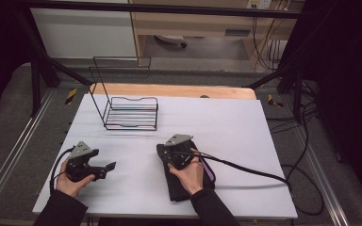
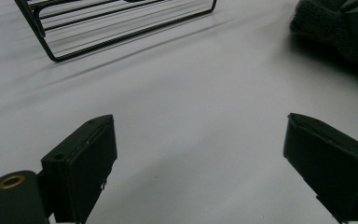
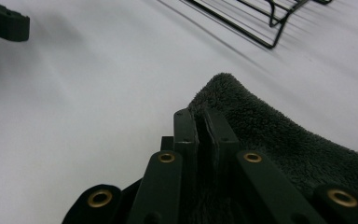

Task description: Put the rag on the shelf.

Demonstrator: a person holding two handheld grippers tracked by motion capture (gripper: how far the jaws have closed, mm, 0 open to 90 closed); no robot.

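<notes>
Our right gripper (image 1: 178, 151) clamped on near-left edge of dark towel (image 1: 181, 190), jaws nearly together, pile pinched between. Towel lies front-centre on table (image 1: 245, 141), long axis roughly 6-to-12. Wire rack (image 1: 132, 113) sits at about 11 o'clock from towel, well apart. Left gripper (image 1: 104, 168) spread wide, holding nothing, at towel's 9 o'clock. We reckon right hand is nearer for the carry.

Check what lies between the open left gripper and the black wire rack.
Nothing: in the high view, only bare white table separates the left gripper from the black wire rack.
</notes>
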